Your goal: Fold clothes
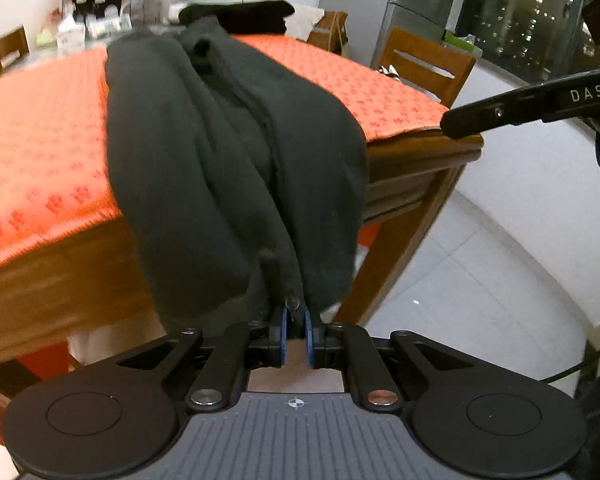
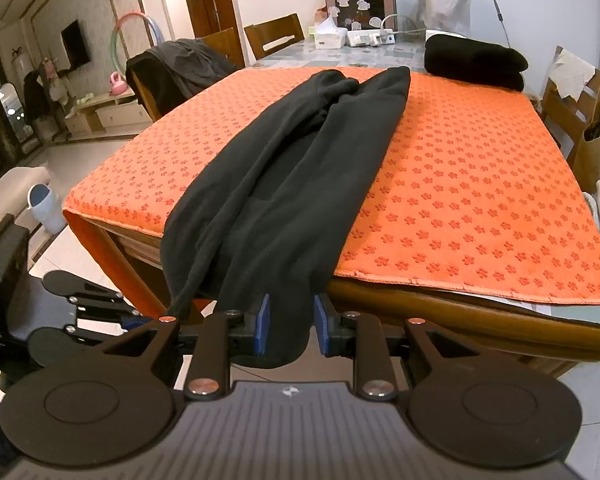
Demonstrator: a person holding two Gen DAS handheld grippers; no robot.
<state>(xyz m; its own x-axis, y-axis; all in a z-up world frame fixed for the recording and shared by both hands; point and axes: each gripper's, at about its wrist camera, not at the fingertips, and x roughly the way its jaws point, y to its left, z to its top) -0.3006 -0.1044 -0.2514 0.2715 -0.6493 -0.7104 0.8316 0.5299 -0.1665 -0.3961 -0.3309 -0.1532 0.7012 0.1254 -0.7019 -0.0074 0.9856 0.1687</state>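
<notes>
A long black garment (image 1: 220, 140) (image 2: 292, 152) lies lengthwise on the orange tablecloth (image 1: 40, 140) (image 2: 480, 200). Its near end hangs over the table's front edge. My left gripper (image 1: 296, 320) is shut on a bunched seam at that hanging end, below the table edge. My right gripper (image 2: 291, 320) has a thick fold of the same end filling the gap between its blue pads (image 2: 263, 322), so it is shut on it. The left gripper (image 2: 132, 318) shows at the garment's left corner. The right tool's black body (image 1: 540, 100) juts in from the right.
A folded black stack (image 2: 474, 60) (image 1: 256, 16) sits at the far edge of the table. Wooden chairs (image 2: 572, 120) (image 1: 424, 68) stand at the right side, and one draped with dark clothes (image 2: 172, 68) at the far left. A white bin (image 2: 46, 204) is on the tiled floor.
</notes>
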